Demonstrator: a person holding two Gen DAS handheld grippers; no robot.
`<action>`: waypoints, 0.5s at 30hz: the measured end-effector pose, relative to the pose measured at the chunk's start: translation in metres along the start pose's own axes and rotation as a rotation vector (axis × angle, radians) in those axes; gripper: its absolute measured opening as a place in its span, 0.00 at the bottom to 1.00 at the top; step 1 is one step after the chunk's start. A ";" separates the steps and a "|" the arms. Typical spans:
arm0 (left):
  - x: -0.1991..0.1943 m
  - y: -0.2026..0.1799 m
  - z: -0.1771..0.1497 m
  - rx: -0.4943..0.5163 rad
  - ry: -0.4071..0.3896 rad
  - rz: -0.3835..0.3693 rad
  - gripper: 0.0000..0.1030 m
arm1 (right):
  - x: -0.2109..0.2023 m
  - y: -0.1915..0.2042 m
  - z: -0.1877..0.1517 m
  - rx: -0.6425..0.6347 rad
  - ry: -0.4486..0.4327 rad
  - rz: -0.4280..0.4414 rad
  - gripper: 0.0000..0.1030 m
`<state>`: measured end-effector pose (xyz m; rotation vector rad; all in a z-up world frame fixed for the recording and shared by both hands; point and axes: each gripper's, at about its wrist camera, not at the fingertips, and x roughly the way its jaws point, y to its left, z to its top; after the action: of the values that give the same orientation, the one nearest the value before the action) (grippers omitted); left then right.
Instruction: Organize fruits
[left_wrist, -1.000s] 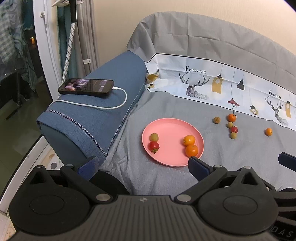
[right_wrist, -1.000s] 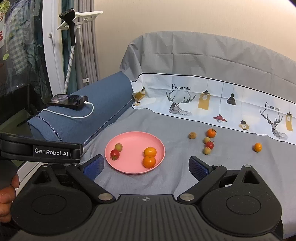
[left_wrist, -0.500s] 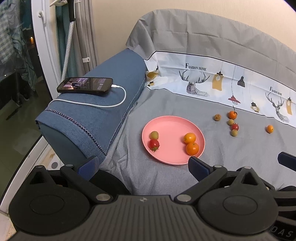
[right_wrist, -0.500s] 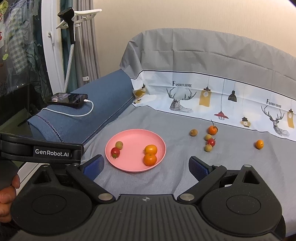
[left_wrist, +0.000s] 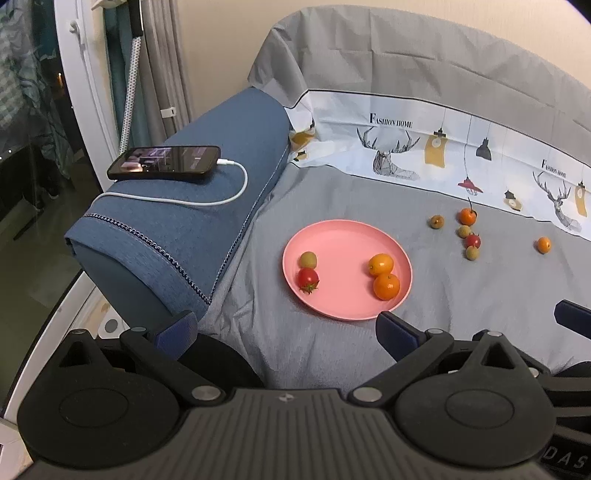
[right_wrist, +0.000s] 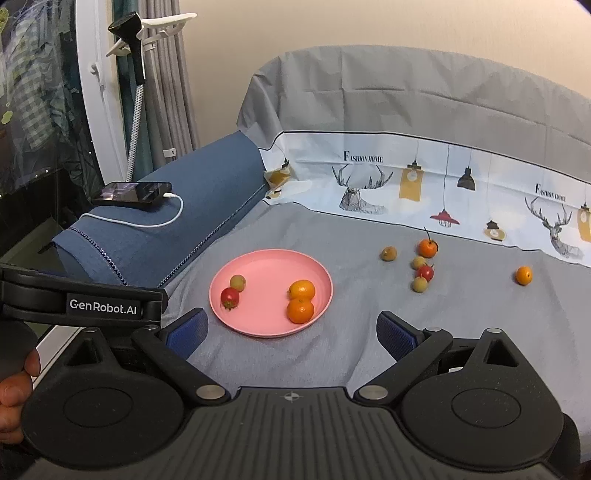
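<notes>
A pink plate (left_wrist: 343, 240) (right_wrist: 269, 266) lies on the grey sofa cover. It holds two oranges (left_wrist: 386, 286) (right_wrist: 300, 309), a red tomato (left_wrist: 308, 278) (right_wrist: 229, 296) and a small brown-green fruit (left_wrist: 307, 259) (right_wrist: 237, 282). Several loose fruits (left_wrist: 472, 240) (right_wrist: 424, 272) lie right of the plate, and a lone small orange (left_wrist: 543, 244) (right_wrist: 523, 275) lies farther right. My left gripper (left_wrist: 286, 330) is open and empty, short of the plate's near edge. My right gripper (right_wrist: 291, 332) is open and empty, also short of the plate.
A blue sofa armrest (left_wrist: 184, 221) (right_wrist: 155, 236) stands left of the plate, with a phone (left_wrist: 164, 168) (right_wrist: 133, 192) and white cable on top. The patterned backrest (right_wrist: 406, 184) rises behind. The left gripper's body (right_wrist: 85, 295) shows at the left of the right wrist view.
Both grippers have drifted a little; the plate and fruits sit slightly higher in both views. Nothing was taken hold of or let go.
</notes>
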<state>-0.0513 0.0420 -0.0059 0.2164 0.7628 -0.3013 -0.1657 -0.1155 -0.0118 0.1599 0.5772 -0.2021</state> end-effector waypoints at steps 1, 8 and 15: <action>0.001 0.000 0.000 0.002 0.003 0.000 1.00 | 0.001 -0.001 0.000 0.003 -0.002 -0.002 0.95; 0.015 -0.010 0.003 0.039 0.039 0.006 1.00 | 0.006 -0.017 -0.004 0.057 -0.018 -0.029 0.95; 0.031 -0.035 0.019 0.082 0.044 0.009 1.00 | 0.020 -0.049 -0.008 0.136 -0.004 -0.064 0.95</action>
<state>-0.0297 -0.0028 -0.0172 0.3047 0.7934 -0.3203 -0.1646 -0.1642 -0.0340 0.2729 0.5649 -0.3042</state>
